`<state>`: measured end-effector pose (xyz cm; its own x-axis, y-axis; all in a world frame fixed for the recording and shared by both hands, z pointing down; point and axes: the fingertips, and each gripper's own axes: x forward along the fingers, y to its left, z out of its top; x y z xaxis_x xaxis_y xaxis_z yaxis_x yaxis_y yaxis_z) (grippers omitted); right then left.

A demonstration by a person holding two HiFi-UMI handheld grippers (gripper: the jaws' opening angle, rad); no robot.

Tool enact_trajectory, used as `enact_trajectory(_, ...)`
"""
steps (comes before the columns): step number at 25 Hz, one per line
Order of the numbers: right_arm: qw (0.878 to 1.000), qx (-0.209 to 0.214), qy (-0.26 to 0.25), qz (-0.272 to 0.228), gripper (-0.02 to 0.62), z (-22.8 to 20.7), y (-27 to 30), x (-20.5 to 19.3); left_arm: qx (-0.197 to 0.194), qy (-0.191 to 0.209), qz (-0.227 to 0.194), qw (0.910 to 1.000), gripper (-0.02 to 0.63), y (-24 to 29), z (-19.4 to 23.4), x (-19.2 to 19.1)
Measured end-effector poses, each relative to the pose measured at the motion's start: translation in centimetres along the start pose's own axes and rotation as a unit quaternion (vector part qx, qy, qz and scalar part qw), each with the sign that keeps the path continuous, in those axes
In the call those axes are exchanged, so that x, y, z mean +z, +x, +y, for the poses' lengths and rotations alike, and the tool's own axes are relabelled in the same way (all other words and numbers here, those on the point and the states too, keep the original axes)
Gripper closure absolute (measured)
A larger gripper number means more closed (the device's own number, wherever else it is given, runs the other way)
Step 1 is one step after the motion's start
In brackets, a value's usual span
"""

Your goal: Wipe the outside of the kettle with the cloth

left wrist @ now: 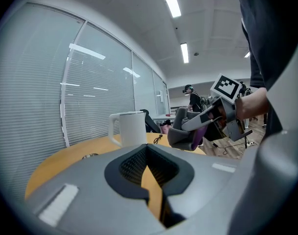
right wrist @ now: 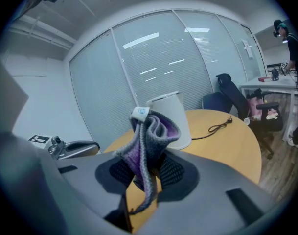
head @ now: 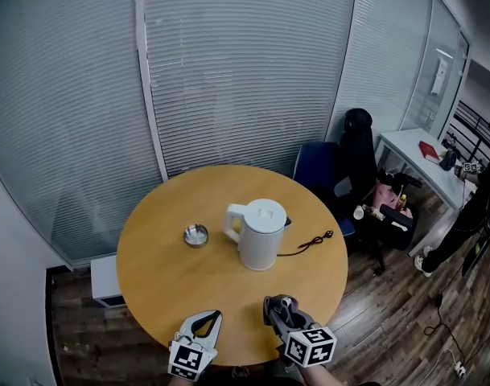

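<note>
Round table (head: pixel 156 272), kettle (head: pixel 261 236) mid-frame, unbraced; left gripper (left wrist: pixel 148 151) clenched empty, right gripper (right wrist: pixel 148 169) pinching cloth (right wrist: pixel 151 131); a hard wipe may shove kettle over.

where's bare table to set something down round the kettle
Free: the wide strip between the kettle and the near table edge, the far arc behind it, the left side beyond the metal dish. Crowded: right of the kettle, where the cord lies.
</note>
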<state>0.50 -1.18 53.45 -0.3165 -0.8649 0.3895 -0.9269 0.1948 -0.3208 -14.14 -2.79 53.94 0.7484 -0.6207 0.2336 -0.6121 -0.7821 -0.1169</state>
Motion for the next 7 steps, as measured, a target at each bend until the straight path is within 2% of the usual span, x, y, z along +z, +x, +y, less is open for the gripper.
enact_trajectory(7,1.000,0.010,-0.004,-0.005,0.485,-0.02,0.05,0.67,0.009,-0.007,0.005,0.9999,0.597,-0.15,0.25,0.17)
